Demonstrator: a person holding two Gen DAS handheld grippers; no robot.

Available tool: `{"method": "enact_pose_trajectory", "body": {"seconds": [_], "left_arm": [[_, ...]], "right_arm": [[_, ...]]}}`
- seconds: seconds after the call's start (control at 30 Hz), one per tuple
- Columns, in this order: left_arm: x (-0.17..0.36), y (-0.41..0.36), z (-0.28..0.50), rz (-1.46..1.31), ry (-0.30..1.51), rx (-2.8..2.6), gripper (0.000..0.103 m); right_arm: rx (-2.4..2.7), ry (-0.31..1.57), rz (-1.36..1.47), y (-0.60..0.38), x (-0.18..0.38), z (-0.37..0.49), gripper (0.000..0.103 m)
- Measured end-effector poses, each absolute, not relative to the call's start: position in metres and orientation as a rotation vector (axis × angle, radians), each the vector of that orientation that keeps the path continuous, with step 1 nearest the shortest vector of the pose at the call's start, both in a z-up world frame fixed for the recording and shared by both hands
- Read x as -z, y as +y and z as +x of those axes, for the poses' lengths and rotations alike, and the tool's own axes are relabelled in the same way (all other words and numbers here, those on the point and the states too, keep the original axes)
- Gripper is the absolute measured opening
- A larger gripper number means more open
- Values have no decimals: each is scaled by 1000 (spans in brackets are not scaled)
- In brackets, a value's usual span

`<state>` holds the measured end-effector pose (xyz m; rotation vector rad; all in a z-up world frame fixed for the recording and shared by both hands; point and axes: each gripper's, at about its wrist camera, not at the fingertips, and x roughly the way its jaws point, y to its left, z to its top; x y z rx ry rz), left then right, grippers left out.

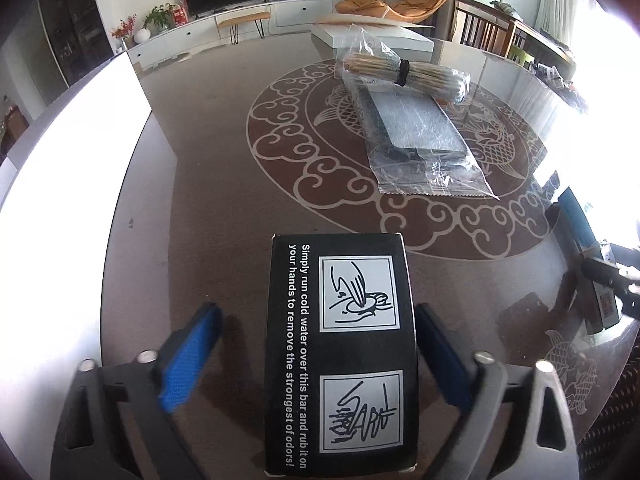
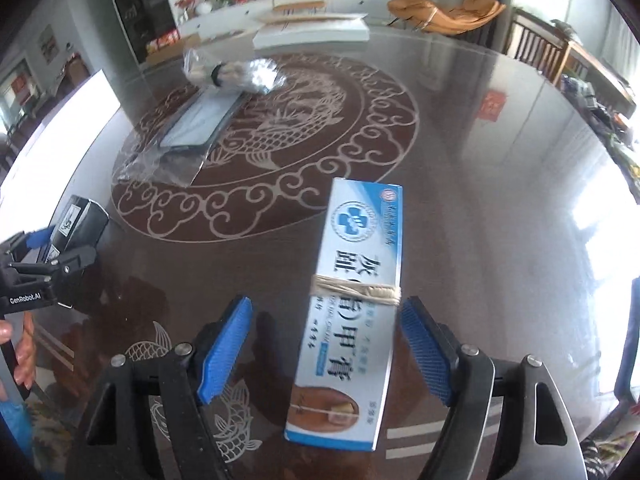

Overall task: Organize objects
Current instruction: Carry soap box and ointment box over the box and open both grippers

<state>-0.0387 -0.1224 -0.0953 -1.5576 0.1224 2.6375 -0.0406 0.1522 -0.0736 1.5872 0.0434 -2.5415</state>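
Note:
A black box (image 1: 340, 352) with white printed instructions lies on the glass table between the fingers of my left gripper (image 1: 318, 308). The left pad (image 1: 188, 356) stands clearly apart from it and the right pad sits close by its edge, so the gripper is open. A blue-and-white carton (image 2: 352, 300) with a rubber band round it lies between the fingers of my right gripper (image 2: 328, 300). That gripper is open too, with a wide gap on the left side. The right wrist view also shows the left gripper (image 2: 52, 256) around the black box (image 2: 80, 220).
A bagged bundle of thin sticks (image 1: 404, 74) rests on a flat grey pack in clear plastic (image 1: 420, 132) at the far side of the round patterned table (image 1: 280, 184). A white box (image 1: 380, 38) lies beyond. A person's hand (image 2: 24, 352) holds the left gripper.

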Motion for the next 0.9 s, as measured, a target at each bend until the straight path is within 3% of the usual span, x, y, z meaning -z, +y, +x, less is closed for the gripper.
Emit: {"method": "enact_pose_trajectory", "body": {"seconds": [0.03, 0.07, 0.13, 0.23, 0.37, 0.6, 0.9], "left_arm": [[94, -124, -38, -1537, 85, -2635, 70], [92, -122, -36, -1518, 95, -2645, 58], [91, -119, -33, -1506, 126, -2660, 58], [84, -123, -22, -1469, -20, -2618, 58], [65, -130, -3, -1403, -138, -2609, 58], [14, -162, 22, -1261, -293, -2655, 58], [-62, -279, 67, -1122, -535, -2885, 58]], "right_arm": [[2556, 24, 1588, 155, 74, -41, 53], [2583, 27, 1581, 157, 74, -43, 43], [2567, -58, 1583, 165, 73, -42, 44], [2500, -310, 1552, 183, 66, -34, 44], [2447, -496, 1488, 192, 47, -27, 44], [2355, -579, 1406, 159, 12, -27, 44], [2132, -473, 1262, 34, -43, -35, 44]]}}
